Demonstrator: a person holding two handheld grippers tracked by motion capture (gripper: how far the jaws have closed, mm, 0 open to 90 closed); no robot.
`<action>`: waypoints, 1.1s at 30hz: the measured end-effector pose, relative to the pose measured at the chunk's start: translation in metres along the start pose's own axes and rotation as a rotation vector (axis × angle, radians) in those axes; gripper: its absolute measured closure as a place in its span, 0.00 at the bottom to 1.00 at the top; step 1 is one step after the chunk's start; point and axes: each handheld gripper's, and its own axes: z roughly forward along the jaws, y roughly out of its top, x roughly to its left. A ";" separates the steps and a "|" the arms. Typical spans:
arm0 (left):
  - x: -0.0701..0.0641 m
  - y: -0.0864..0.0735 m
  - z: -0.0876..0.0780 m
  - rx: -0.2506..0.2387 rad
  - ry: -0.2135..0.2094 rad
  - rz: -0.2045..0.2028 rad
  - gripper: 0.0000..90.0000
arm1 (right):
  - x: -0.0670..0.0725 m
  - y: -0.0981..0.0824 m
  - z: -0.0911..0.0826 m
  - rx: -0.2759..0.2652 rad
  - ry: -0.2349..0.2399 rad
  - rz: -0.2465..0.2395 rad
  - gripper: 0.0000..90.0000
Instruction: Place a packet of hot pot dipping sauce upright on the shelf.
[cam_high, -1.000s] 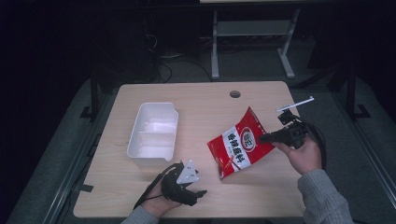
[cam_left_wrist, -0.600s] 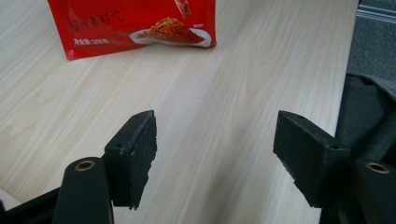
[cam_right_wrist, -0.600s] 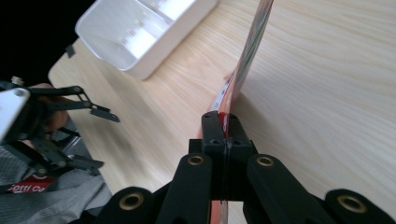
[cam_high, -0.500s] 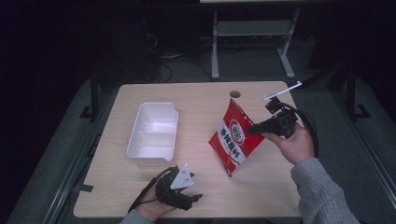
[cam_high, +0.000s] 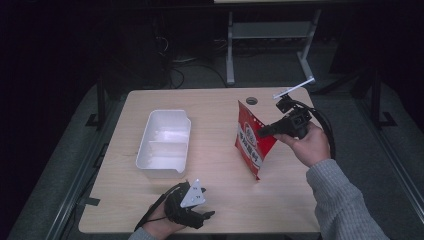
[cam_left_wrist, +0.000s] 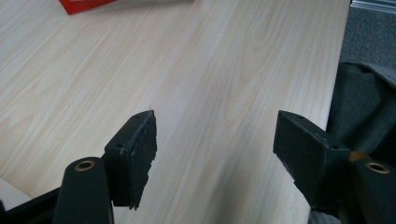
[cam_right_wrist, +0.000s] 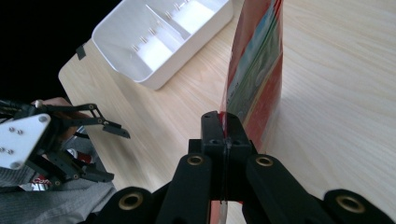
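A red snack bag (cam_high: 252, 141) hangs upright over the right half of the wooden table (cam_high: 215, 107), its lower corner close to the tabletop. My right gripper (cam_high: 264, 132) is shut on the bag's edge; in the right gripper view the jaws pinch the red bag (cam_right_wrist: 254, 70) at its near edge. My left gripper (cam_high: 206, 216) rests at the table's front edge, open, with bare wood between its fingers (cam_left_wrist: 133, 154). A corner of the red bag (cam_left_wrist: 84, 4) shows far ahead in the left gripper view.
A white two-compartment tray (cam_high: 165, 141), empty, stands at the table's left centre; the white tray (cam_right_wrist: 159, 39) also appears in the right gripper view. A round cable hole (cam_high: 251, 100) sits near the far edge. A metal stand (cam_high: 265, 35) is behind the table.
My right gripper has lifted the red bag from lying flat to hanging upright and carried it left toward the table's middle. The left gripper has stayed near the front edge.
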 end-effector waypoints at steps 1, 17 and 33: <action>-0.001 -0.001 0.000 0.005 -0.002 0.005 0.33 | 0.001 0.002 0.000 0.001 -0.001 -0.003 1.00; -0.008 -0.003 0.001 0.015 -0.024 0.024 0.33 | 0.038 0.049 0.012 0.044 0.027 -0.081 1.00; -0.015 -0.006 0.003 0.031 -0.028 0.052 0.33 | 0.080 0.090 0.031 0.068 0.092 -0.140 1.00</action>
